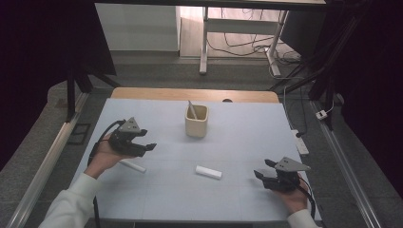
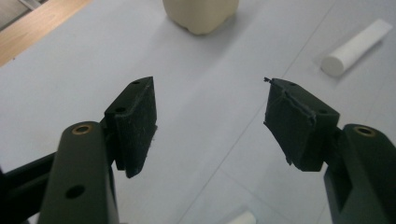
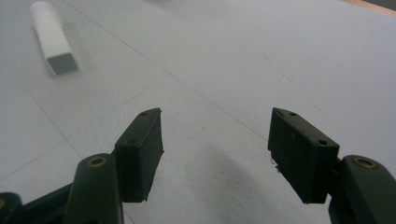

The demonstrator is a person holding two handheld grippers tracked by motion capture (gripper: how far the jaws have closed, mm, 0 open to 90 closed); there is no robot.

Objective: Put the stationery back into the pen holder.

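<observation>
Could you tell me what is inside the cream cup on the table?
A thin grey stick leans inside the cream cup, its top above the rim. The cup's wall hides its lower end and the bottom.

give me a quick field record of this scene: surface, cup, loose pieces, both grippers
surface: pale blue mat on a table
cup: cream square cup, upright, a thin stick leaning inside
piece 1: white stick lying mid-mat, between the grippers
piece 2: white stick lying just below the left gripper
left gripper: jaws open, nothing between them
right gripper: jaws open, nothing between them
</observation>
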